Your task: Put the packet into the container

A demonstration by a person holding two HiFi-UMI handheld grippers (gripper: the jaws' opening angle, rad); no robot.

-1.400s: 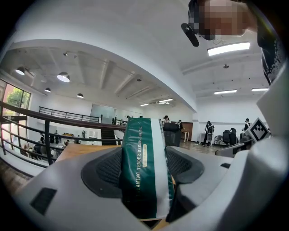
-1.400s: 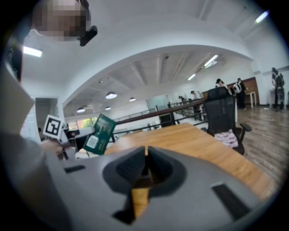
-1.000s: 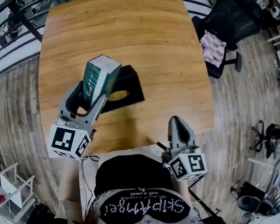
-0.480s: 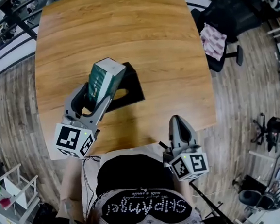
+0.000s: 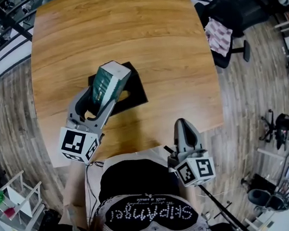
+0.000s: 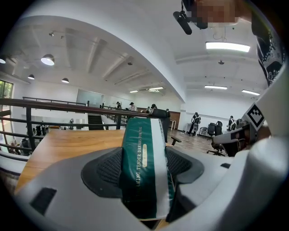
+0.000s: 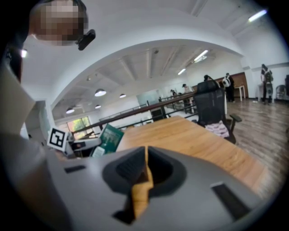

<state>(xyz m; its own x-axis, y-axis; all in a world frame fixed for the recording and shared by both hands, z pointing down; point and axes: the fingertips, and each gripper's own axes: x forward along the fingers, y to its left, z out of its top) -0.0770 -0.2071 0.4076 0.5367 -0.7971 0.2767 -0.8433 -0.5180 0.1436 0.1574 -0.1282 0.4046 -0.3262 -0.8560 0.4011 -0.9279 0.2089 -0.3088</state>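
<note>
Left side first: the grey left gripper [image 5: 97,97], with its marker cube nearest the person, is clamped on the dark green packet with a white stripe [image 5: 109,79]. The left gripper view shows both ribbed pads pressed against the packet's [image 6: 143,164] two broad faces, low on its body, so most of it sticks out past the jaws. Probably gripped low to leave the free end clear for going in first.

The packet is tilted, top end leaning away from the person, held in the air over the near-left part of the black square container [image 5: 135,89]. It does not look inside the container yet; whether it touches the rim I can't tell. The container sits flat on the light wooden table [image 5: 127,28], with a tan oval showing in its middle, just right of the packet.

Judgement: transport is about done, lowering and release are left. Risk is the packet catching the container's edge if it goes down tilted.

To the right of the container and nearer the person, the grey right gripper [image 5: 183,126] is at the table's near edge, jaws together with nothing between them in the right gripper view [image 7: 145,160]. It looks parked out of the way, not needed for this step.

Far right of the container, off the table, is a black office chair [image 5: 235,6] with a pink cloth [image 5: 219,34] on it.
</note>
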